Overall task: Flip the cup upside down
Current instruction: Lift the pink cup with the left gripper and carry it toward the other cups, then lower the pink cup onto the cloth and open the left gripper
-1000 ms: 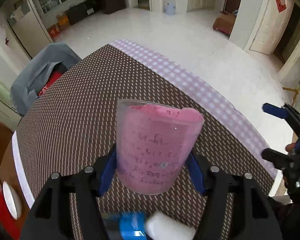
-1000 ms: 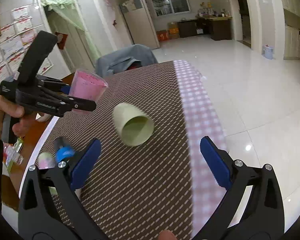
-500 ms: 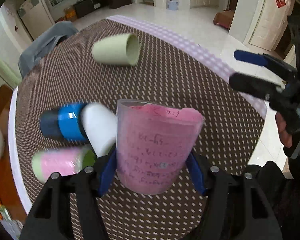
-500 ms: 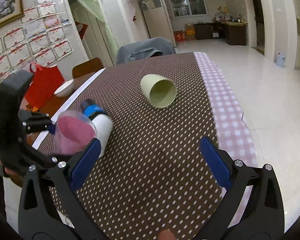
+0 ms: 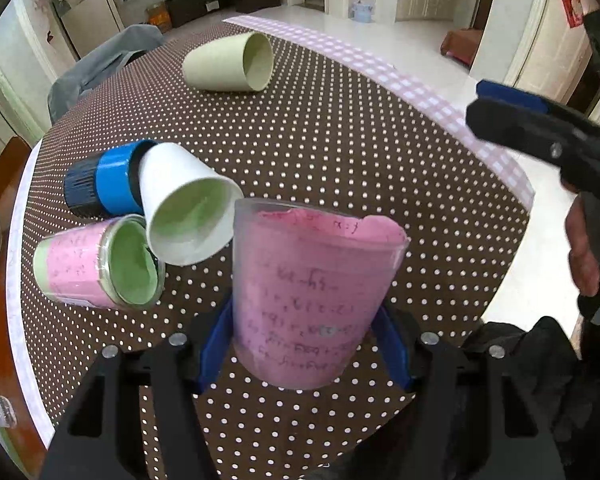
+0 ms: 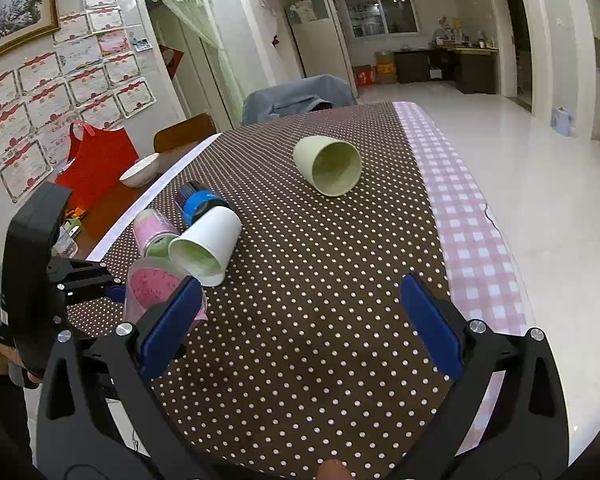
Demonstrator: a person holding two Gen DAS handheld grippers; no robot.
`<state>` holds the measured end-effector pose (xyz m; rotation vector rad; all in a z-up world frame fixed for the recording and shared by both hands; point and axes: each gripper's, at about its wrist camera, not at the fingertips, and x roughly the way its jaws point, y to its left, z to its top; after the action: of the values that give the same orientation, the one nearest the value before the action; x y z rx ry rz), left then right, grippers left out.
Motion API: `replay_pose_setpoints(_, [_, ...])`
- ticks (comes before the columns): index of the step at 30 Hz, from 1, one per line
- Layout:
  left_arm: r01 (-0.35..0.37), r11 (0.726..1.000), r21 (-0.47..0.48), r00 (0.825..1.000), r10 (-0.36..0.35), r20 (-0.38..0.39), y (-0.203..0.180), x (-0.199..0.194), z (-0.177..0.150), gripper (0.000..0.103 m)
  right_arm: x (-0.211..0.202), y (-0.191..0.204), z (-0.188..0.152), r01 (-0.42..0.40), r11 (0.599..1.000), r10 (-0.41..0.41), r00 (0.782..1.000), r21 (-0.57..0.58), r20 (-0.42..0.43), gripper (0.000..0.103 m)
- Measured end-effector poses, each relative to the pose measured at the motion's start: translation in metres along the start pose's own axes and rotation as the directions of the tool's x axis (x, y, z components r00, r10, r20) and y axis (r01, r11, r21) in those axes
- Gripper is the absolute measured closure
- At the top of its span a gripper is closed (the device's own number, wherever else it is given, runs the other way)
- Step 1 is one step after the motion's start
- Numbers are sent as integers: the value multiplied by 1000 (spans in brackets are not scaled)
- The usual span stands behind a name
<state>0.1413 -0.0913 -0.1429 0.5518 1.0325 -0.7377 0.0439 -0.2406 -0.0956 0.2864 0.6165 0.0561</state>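
One clear cup (image 5: 316,304) lined with pink written paper is clamped between the blue pads (image 5: 214,344) of the left gripper (image 5: 304,346), mouth upward, just above the near part of the dotted brown tablecloth (image 5: 340,152). Four other vessels are seen lying on their sides: a white paper cup (image 5: 184,212), a pink-wrapped jar (image 5: 96,264) and a blue-banded black container (image 5: 104,184), all three touching in a cluster just beside the held cup, and a pale green cup (image 5: 230,64) well apart, farther along the cloth. The right gripper (image 6: 300,324) is held wide apart over the cloth, nothing between its pads.
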Motion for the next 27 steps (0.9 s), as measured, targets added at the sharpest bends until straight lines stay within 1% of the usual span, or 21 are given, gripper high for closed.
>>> replay_pose_setpoints(4, [-23,1000,7,999,23,-28,-6,11,2,38,0,0,1,2,1000,-2,1000,1,2,6])
replay_pose_setpoints(5, [-35,999,16,999,36,-35,-9,14,2,36,0,1,1,3,1000,-3,1000,-1,0,6])
replay_pose_setpoints(6, [-49,998,24,998,50,-34,-11,15,2,32,1,1,1,3,1000,-3,1000,-2,-2,6])
replay_pose_setpoints(7, [-60,998,31,998,61,-30,-13,16,3,24,1,1,1,3,1000,-3,1000,-1,-3,6])
replay_pose_setpoints(8, [-74,997,38,997,75,-19,-15,15,3,20,1,1,1,3,1000,-3,1000,-1,-4,6])
replay_pose_setpoints(13, [-103,994,26,993,102,56,-17,-4,-1,19,2,1,0,-1,1000,1,1000,-2,-6,6])
replay_pose_setpoints(14, [-110,994,16,992,109,68,-17,-8,-3,14,2,2,-1,-2,1000,2,1000,-4,-8,6])
replay_pose_setpoints(15, [-122,993,2,989,121,84,-15,-12,-4,12,2,2,-1,-4,1000,4,1000,-4,-10,6])
replay_pose_setpoints(17, [-149,989,-25,982,151,115,-12,-20,-3,12,3,3,-1,-9,1000,9,1000,-4,-14,6])
replay_pose_setpoints(21, [-192,978,-87,964,204,170,-13,-37,-13,11,0,7,1,-13,1000,13,1000,-12,-8,6])
replay_pose_setpoints(22, [-202,974,-103,959,218,181,-13,-41,-15,7,0,8,1,-16,1000,16,1000,-14,-7,6])
replay_pose_setpoints(23, [-206,971,-118,955,226,190,-12,-45,-18,4,-1,9,2,-18,1000,18,1000,-17,-6,6])
replay_pose_setpoints(24, [-210,967,-141,949,237,208,-12,-51,-22,4,-1,11,3,-20,1000,20,1000,-21,-4,6])
replay_pose_setpoints(27, [-205,959,-197,939,249,237,-9,-62,-26,4,-2,15,6,-25,999,25,1000,-30,-3,6])
